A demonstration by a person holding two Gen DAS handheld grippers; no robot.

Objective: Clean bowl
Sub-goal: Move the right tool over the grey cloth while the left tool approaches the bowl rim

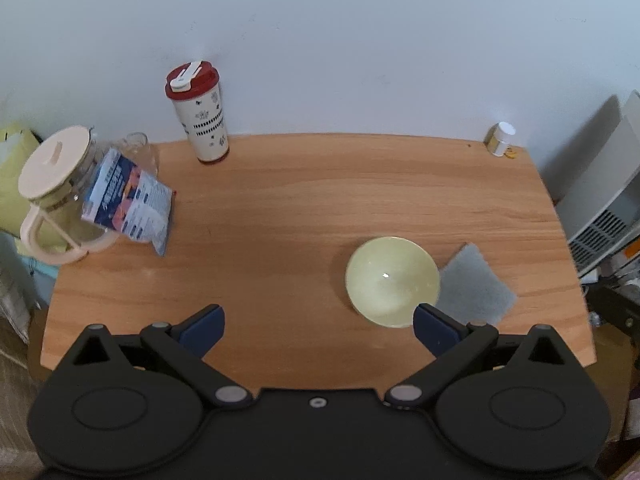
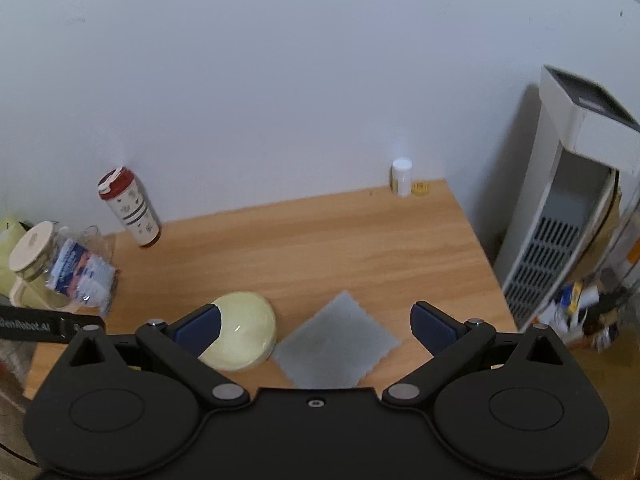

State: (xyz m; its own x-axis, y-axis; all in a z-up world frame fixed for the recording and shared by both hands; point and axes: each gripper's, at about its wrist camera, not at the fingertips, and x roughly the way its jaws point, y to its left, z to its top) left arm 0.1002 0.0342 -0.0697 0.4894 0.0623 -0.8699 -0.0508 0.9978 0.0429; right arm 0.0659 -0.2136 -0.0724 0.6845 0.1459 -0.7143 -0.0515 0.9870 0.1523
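The left gripper (image 1: 319, 328) hung above the near edge of the table (image 1: 304, 208), its blue-padded fingers spread wide with nothing between them. The right gripper (image 2: 316, 326) was just as wide and just as empty, poised over the cloth (image 2: 338, 342).

Ahead of the left gripper's right finger sat the bowl (image 1: 393, 280), upright on the wood toward the near right of the table, with the cloth touching its right side. In the right wrist view the bowl (image 2: 244, 334) lay partly behind the left finger.

By my reading the cleaning had not begun: neither tool had hold of bowl or cloth, and the cloth lay flat. Picking up the cloth, steadying the bowl and wiping it all remained.

The bowl was round, pale yellow and glossy, with a bright glint near its middle; it looked empty. The cloth was a thin grey square, matte, with wavy edges. The tabletop was smooth wood with a visible grain. Farther off stood a cup (image 1: 198, 114) with a red lid and a glass jug (image 1: 56, 196).
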